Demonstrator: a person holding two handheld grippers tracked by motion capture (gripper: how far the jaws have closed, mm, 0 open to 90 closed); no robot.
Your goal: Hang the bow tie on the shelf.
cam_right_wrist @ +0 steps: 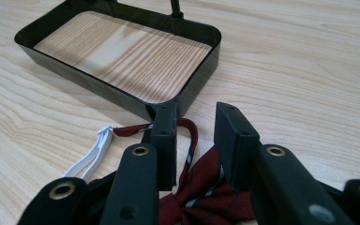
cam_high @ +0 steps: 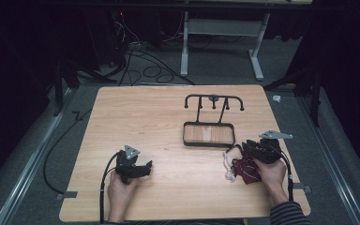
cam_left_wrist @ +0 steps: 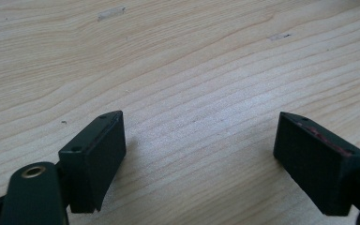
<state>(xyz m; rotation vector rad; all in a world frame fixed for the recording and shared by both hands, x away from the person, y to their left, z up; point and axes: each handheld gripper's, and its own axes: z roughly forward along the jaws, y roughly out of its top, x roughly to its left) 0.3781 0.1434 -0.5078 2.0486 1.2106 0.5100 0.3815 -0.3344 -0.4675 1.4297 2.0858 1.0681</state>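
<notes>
Bow tie: dark red bow tie (cam_right_wrist: 206,199) with a white elastic strap (cam_right_wrist: 90,154) lies on the wooden table (cam_high: 168,122), just in front of the black tray rack (cam_high: 209,134).
Right gripper (cam_right_wrist: 194,140): jaws partly parted, straddling the bow tie's red band, not clamped.
Left gripper (cam_left_wrist: 199,154): jaws spread wide, over bare wood, well apart from the bow tie.

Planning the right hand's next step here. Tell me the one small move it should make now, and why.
Probably lower the right gripper a little and close it on the dark red bow tie. Its jaws stand partly open just above the fabric with nothing pinched yet, and the tie lies loose on the table beside the black hook stand's tray. The left gripper hovers open over bare wood.
</notes>
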